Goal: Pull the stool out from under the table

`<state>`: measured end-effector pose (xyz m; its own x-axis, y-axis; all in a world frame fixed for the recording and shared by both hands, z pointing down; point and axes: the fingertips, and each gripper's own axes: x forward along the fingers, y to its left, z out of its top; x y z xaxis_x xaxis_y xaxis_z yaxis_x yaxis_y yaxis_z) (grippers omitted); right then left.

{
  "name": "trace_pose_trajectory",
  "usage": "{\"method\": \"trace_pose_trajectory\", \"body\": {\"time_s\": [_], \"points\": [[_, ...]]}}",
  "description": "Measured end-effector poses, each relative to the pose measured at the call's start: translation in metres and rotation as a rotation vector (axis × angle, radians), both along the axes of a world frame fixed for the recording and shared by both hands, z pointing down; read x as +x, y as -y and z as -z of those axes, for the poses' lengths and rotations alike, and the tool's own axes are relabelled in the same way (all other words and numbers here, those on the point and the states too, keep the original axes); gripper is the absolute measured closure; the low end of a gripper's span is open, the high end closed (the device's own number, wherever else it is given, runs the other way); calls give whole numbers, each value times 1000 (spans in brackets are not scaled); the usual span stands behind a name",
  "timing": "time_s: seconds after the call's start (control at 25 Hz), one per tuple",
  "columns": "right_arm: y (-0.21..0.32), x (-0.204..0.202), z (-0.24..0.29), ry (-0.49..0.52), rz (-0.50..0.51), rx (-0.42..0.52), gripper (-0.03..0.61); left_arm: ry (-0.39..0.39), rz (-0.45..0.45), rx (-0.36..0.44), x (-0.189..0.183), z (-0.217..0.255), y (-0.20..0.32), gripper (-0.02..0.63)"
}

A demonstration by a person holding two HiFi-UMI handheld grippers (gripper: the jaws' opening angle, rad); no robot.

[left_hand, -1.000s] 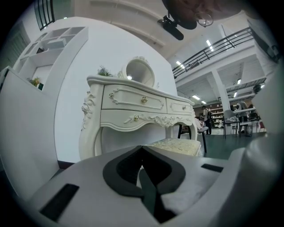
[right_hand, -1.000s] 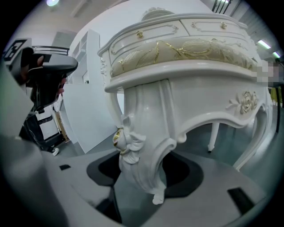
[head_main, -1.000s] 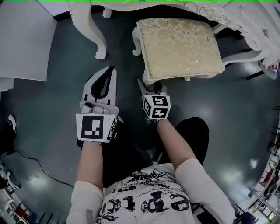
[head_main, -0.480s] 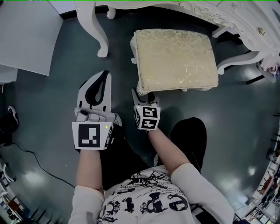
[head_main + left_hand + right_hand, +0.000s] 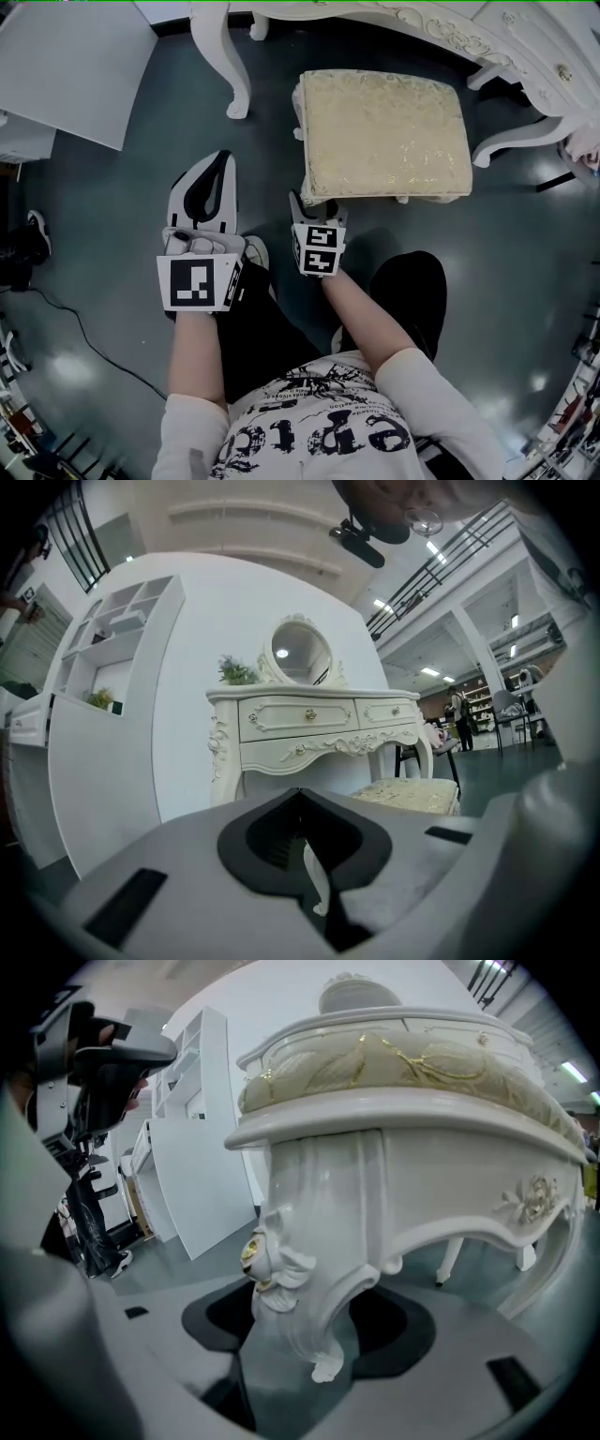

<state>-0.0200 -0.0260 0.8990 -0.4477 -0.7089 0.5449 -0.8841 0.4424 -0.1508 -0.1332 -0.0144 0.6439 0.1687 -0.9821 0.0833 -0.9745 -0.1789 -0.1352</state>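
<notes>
Fingers (image 5: 441,1372) of the right gripper (image 5: 312,201) stand wide apart and are closed round the white carved corner leg (image 5: 319,1241) of the stool. The leg fills the gap between the jaws and appears to bear on both. The wide opening reflects the thickness of the leg, not an empty grasp.

The stool with cream-gold brocade cushion and white scrolled frame (image 5: 384,131) stands on the dark glossy floor (image 5: 112,206), just in front of the ornate white dressing table (image 5: 450,23). Its seat lies almost wholly clear of the table's front rim, and only the far edge remains close to it. The task is judged nearly complete.

The grip sits on the near left corner, the one closest to the person. A rigid leg gives firmer purchase than the padded seat, and the gripper's downward slant places the jaws below the seat rail. A pull toward the body would slide the stool along the floor. Because only one corner is held, the stool is likely to swing about that leg unless the pull runs straight.

The left gripper (image 5: 217,164) hovers beside the right one, well apart from the stool and pointing toward the curved white table leg (image 5: 234,75). Its jaws meet at the tips and hold nothing, so it serves as a spare hand.
</notes>
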Motion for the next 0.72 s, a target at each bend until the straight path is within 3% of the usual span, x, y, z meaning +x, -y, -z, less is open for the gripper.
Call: {"method": "trace_pose_trajectory", "body": {"time_s": [0.2,0.52,0.72], "points": [[-5,-1,3,-41,13,-45,285,2,-39,-9,6,1,3,595],[-50,37,24,-126,-37,-194,294,-90,-115,-170,13,-7,15,597],[-59,72,88,-183,-62,-237,526,-63,-115,-270,36,29,-2,596]]}}
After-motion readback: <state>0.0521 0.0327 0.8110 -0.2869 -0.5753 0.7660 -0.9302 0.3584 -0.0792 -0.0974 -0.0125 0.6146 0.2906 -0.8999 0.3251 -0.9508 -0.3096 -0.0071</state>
